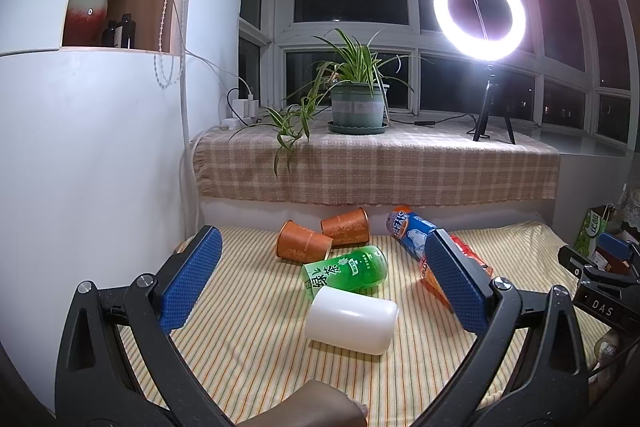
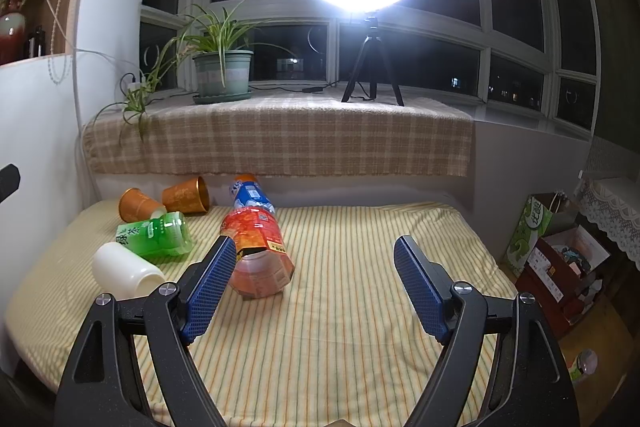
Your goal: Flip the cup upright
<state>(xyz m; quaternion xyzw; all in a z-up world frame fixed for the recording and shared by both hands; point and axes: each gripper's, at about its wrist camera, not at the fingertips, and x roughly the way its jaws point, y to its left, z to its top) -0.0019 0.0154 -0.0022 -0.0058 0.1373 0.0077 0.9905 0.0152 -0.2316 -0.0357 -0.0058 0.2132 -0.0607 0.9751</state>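
A white cup [image 1: 352, 323] lies on its side on the striped cloth, between and just beyond my open left gripper's [image 1: 324, 247] fingers. It also shows in the right wrist view [image 2: 126, 269]. Two orange cups [image 1: 302, 241] [image 1: 346, 227] lie on their sides at the back; they also show in the right wrist view [image 2: 138, 205] [image 2: 186, 195]. My right gripper [image 2: 316, 247] is open and empty over the cloth, right of the bottles.
A green bottle [image 1: 346, 269], a blue-orange bottle [image 1: 410, 233] and a red-labelled bottle [image 2: 258, 251] lie on the cloth. A checked ledge [image 1: 376, 167] holds a potted plant [image 1: 358, 107] and a ring light [image 1: 480, 13]. Boxes and bags [image 2: 560, 251] stand at right.
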